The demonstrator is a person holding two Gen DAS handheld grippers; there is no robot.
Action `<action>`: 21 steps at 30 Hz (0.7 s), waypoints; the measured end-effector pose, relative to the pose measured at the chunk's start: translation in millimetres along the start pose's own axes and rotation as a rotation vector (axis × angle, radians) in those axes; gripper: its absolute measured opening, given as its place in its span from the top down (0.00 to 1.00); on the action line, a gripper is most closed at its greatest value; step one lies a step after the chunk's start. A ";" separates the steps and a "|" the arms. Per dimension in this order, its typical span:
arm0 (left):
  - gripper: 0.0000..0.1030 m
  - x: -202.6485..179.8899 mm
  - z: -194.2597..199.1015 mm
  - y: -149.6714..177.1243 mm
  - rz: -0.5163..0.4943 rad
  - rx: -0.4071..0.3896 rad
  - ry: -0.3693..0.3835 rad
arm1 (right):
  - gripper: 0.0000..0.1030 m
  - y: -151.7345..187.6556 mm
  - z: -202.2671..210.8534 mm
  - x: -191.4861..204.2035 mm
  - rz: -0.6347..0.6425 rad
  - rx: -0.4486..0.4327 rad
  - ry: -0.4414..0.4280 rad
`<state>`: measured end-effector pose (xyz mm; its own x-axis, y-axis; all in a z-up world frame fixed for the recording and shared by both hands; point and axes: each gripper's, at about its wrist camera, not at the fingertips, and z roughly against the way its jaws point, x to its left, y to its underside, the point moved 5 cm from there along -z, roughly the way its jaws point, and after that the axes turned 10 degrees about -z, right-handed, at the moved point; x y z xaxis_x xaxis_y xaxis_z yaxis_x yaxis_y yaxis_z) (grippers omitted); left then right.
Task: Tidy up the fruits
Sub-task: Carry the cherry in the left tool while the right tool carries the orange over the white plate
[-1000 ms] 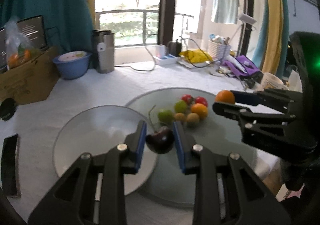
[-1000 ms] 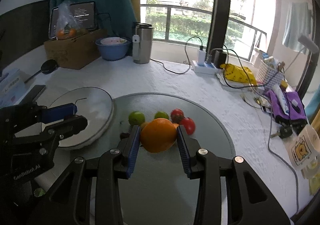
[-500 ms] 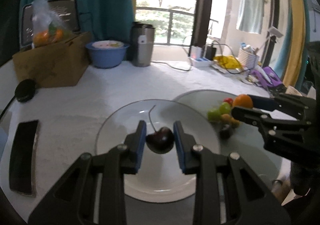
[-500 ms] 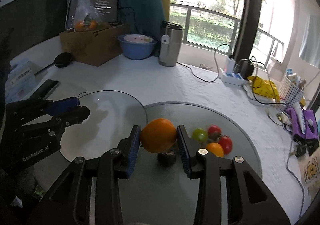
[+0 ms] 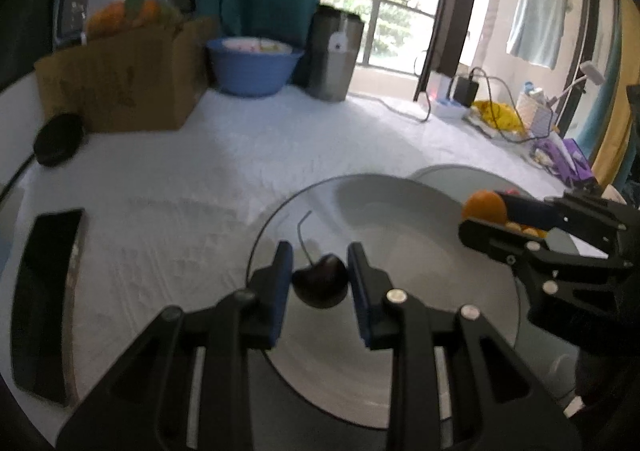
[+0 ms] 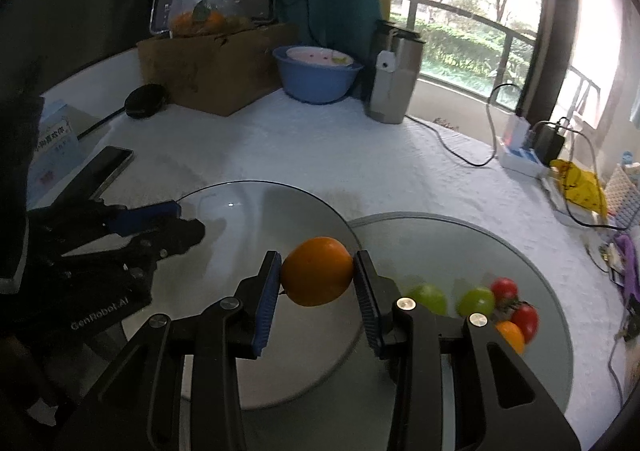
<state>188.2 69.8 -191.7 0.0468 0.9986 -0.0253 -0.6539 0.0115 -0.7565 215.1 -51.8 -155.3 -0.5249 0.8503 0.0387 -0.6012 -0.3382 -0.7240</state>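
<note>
Home dining table [image 6: 320,155] by balcony railing [image 6: 460,17].

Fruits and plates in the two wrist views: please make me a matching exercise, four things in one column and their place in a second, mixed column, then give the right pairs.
Things:
1. cherry
2. orange
3. green fruits
4. phone

Places:
A. lying on the glass turntable
B. held in the right claw
C. flat on the white tablecloth
D. held in the left claw, above the empty plate

Pairs: 1-D, 2-B, 3-A, 4-C
</note>
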 end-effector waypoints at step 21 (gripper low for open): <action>0.71 15.4 -39.5 -20.1 0.039 0.075 0.076 | 0.62 -28.7 -71.6 -0.9 -0.067 0.093 -0.008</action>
<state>231.9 82.9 -202.7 0.0755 0.9916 -0.1051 -0.7110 -0.0204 -0.7029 275.9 -14.0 -183.8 -0.4867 0.8689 0.0908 -0.6882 -0.3173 -0.6525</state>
